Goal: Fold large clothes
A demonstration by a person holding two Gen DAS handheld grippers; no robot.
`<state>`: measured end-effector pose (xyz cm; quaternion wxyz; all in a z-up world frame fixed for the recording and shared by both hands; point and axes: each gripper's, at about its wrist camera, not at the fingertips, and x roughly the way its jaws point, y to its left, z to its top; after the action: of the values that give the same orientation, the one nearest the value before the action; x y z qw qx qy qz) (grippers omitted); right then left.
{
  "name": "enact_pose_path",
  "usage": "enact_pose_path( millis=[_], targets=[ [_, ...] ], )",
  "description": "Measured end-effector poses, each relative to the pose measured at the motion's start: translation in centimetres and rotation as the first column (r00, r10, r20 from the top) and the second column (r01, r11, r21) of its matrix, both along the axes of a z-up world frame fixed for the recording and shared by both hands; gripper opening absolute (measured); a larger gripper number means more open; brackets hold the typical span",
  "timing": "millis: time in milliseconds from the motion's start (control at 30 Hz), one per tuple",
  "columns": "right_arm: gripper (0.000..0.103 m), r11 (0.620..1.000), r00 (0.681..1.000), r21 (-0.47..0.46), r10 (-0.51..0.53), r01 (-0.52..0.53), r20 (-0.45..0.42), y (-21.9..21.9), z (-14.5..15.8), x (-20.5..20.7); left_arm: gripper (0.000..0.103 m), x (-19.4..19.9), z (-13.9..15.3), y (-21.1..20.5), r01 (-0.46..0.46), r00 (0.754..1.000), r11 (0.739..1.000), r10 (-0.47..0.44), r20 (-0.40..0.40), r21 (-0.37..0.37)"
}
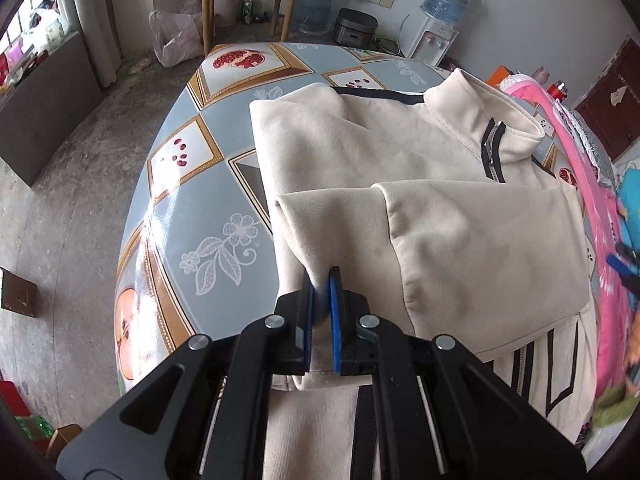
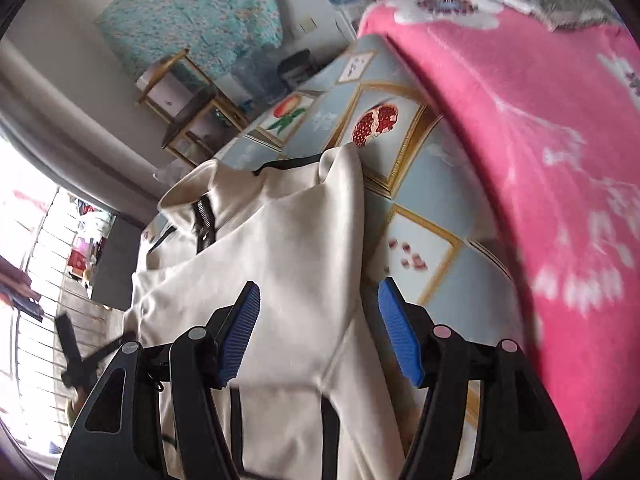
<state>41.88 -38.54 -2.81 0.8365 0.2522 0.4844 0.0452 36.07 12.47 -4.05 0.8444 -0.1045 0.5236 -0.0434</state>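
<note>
The table (image 1: 176, 208) carries the cream jacket (image 1: 400, 152) flat, collar away from the operator, both sleeves folded across the chest. A pink blanket (image 2: 520, 160) lies just beside it. The left gripper (image 1: 320, 280) has its jaws nearly closed, pinching the sleeve cuff (image 1: 320, 216). The right gripper (image 2: 316, 328) is wide open, holding nothing, above the jacket's edge. Recommended: lay the cuff square, smooth, then release. No containers hold anything relevant.

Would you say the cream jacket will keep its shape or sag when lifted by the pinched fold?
The cream jacket looks soft, so it probably sags. The fold in the left gripper bunches limply. Its zip collar stands, likely somewhat stiffer.
</note>
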Motion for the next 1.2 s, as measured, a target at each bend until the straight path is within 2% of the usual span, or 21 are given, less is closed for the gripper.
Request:
enact_pose_path(
  millis=[133, 167, 200, 233, 367, 433, 500, 567, 633, 667, 700, 733, 767, 800, 900, 1000, 1100, 1200],
  targets=[
    [0.045, 0.996, 0.998, -0.084, -0.020, 0.015, -0.059, 0.9, -2.7, 4.5, 0.007, -0.3, -0.1, -0.2, 0.010, 1.000, 1.000, -0.010, 0.016, 0.028],
    [0.031, 0.993, 0.998, -0.117, -0.016, 0.009, -0.066, 1.2, -3.1, 5.1, 0.007, -0.3, -0.2, -0.2, 0.013, 1.000, 0.999, -0.014, 0.021, 0.033],
    [0.012, 0.989, 0.998, -0.145, -0.011, 0.000, -0.069, 1.5, -3.4, 5.5, 0.007, -0.4, -0.3, -0.2, 0.018, 0.999, 0.999, -0.019, 0.026, 0.035],
    [0.008, 0.984, 0.998, -0.177, -0.007, -0.004, -0.061, 2.0, -3.3, 5.6, 0.007, -0.4, -0.2, -0.2, 0.024, 0.999, 0.999, -0.025, 0.036, 0.038],
    [0.006, 0.956, 0.999, -0.294, -0.002, 0.015, 0.042, 3.6, -1.3, 4.0, 0.007, -0.8, 0.9, -0.3, 0.040, 0.995, 0.998, -0.045, 0.090, 0.057],
    [0.006, 0.935, 0.999, -0.354, 0.002, 0.015, 0.049, 4.1, -1.6, 4.0, 0.008, -0.5, 0.8, -0.5, 0.042, 0.995, 0.996, -0.049, 0.082, 0.076],
    [0.006, 0.917, 1.000, -0.399, 0.003, 0.002, 0.011, 4.4, -2.8, 4.7, 0.011, 0.0, 0.1, -0.6, 0.038, 0.998, 0.995, -0.043, 0.054, 0.097],
    [0.010, 0.912, 1.000, -0.411, 0.010, -0.015, -0.016, 4.3, -3.4, 5.0, 0.012, 0.0, 0.0, -0.4, 0.028, 0.998, 0.996, -0.033, 0.050, 0.088],
    [0.015, 0.920, 1.000, -0.391, 0.011, -0.010, 0.002, 4.1, -2.6, 4.3, 0.015, -0.9, 1.0, 0.1, 0.010, 0.997, 0.996, -0.018, 0.079, 0.093],
    [0.023, 0.927, 1.000, -0.375, 0.015, -0.006, 0.020, 4.0, -1.8, 3.7, 0.017, -1.3, 1.5, 0.3, 0.005, 0.995, 0.994, -0.015, 0.098, 0.106],
    [0.036, 0.928, 0.999, -0.372, 0.017, 0.002, 0.048, 4.1, -0.9, 2.9, 0.019, -1.8, 2.2, 0.6, 0.000, 0.992, 0.993, -0.015, 0.123, 0.117],
    [0.043, 0.928, 0.997, -0.373, 0.022, 0.009, 0.079, 4.2, 0.0, 2.0, 0.022, -2.3, 2.9, 0.9, -0.005, 0.989, 0.992, -0.013, 0.145, 0.123],
    [0.055, 0.927, 0.992, -0.374, 0.038, 0.009, 0.119, 4.7, 1.2, 0.8, 0.024, -2.8, 3.6, 1.2, -0.009, 0.985, 0.992, -0.012, 0.169, 0.125],
    [0.058, 0.927, 0.987, -0.374, 0.071, -0.011, 0.147, 5.4, 2.1, -0.4, 0.027, -3.1, 4.3, 1.3, -0.008, 0.982, 0.993, -0.015, 0.191, 0.120],
    [0.060, 0.915, 0.974, -0.390, 0.170, -0.100, 0.148, 8.0, 2.6, -2.5, 0.037, -3.2, 4.5, 0.4, 0.043, 0.981, 0.996, -0.058, 0.186, 0.084],
    [0.060, 0.874, 0.963, -0.445, 0.255, -0.192, 0.085, 10.9, 0.5, -3.8, 0.039, -2.8, 2.2, -1.8, 0.106, 0.988, 0.991, -0.114, 0.105, 0.080],
    [0.060, 0.842, 0.964, -0.476, 0.260, -0.256, -0.058, 12.4, -3.4, -3.1, 0.039, -2.7, -0.8, -2.9, 0.114, 0.992, 0.988, -0.119, 0.044, 0.104],
    [0.063, 0.861, 0.977, -0.464, 0.208, -0.208, -0.052, 11.7, -2.2, -4.0, 0.039, -3.7, 0.3, -2.7, 0.087, 0.993, 0.989, -0.096, 0.068, 0.117]
  ],
)
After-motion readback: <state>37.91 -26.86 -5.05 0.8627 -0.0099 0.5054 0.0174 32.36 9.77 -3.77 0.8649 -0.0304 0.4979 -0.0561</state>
